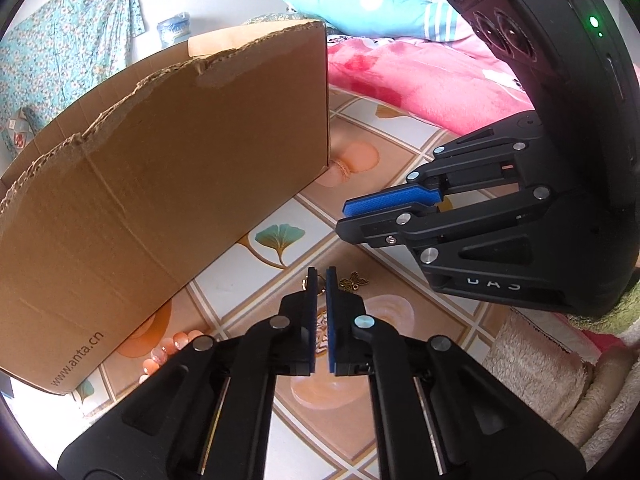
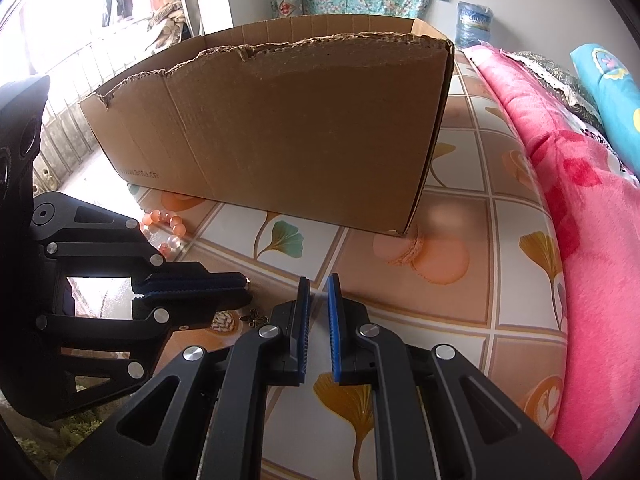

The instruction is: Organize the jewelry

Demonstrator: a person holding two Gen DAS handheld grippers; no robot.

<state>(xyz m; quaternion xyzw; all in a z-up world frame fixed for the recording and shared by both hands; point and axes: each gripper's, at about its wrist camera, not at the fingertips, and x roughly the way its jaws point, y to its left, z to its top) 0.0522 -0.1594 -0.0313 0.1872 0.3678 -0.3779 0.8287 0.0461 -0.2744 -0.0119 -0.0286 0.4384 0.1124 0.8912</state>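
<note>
A brass butterfly charm [image 1: 354, 281] lies on the patterned tablecloth just right of my left gripper's [image 1: 321, 272] tips. It also shows in the right wrist view [image 2: 256, 317]. The left gripper's jaws are nearly together with a narrow gap and nothing between them. A pink bead bracelet [image 1: 168, 350] lies at the foot of the cardboard box [image 1: 160, 184], also in the right wrist view [image 2: 170, 226]. My right gripper [image 2: 319, 284] has a small gap and is empty; it hovers right of the charm. It appears in the left wrist view [image 1: 344, 216].
The open cardboard box [image 2: 280, 132] stands ahead on the cloth. A pink blanket [image 2: 580, 208] and blue pillow [image 1: 360, 4] lie at the right. A fuzzy beige towel [image 1: 560, 368] sits at the near right.
</note>
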